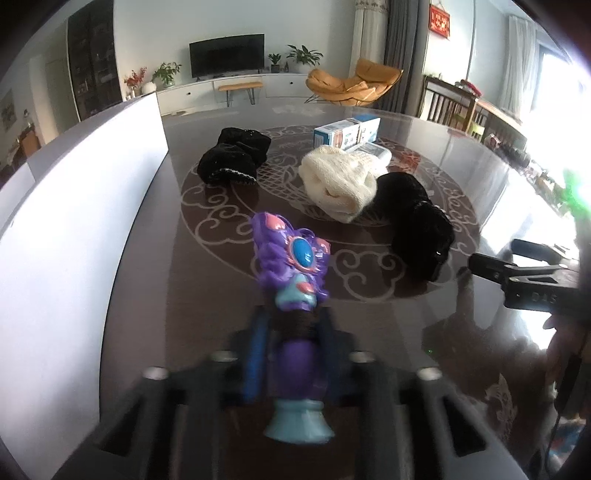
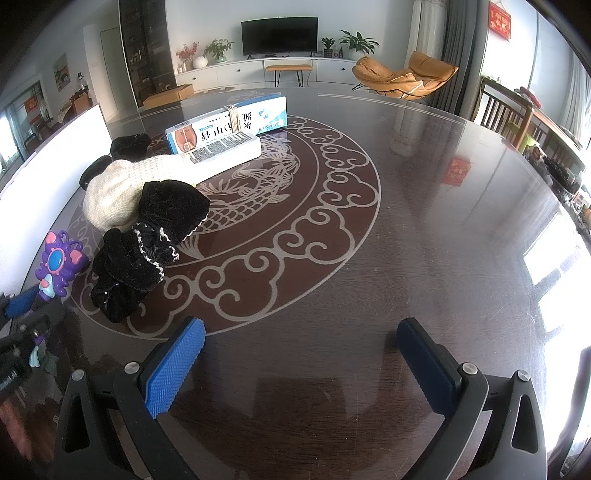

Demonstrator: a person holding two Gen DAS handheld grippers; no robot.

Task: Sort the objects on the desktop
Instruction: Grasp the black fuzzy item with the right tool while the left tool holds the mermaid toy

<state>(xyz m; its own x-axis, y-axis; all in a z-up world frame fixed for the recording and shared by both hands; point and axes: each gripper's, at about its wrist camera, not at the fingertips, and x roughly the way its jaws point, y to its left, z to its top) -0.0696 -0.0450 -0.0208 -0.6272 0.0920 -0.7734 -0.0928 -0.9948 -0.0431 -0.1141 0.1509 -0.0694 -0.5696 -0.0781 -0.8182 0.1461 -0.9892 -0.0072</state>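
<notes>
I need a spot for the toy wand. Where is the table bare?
Bare: the table's right half, from the cloud border to the right gripper, whose jaws are open and empty. Crowded: the left, with boxes, white knit and black clothes by the white bin.

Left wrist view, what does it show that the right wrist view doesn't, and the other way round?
Only the left: the wand's handle clamped in the left tongs. Only the right: the right tongs, open and empty, and a cardboard box on the floor. Both: the white hat, black gloves, blue cartons, white bin and TV.
</notes>
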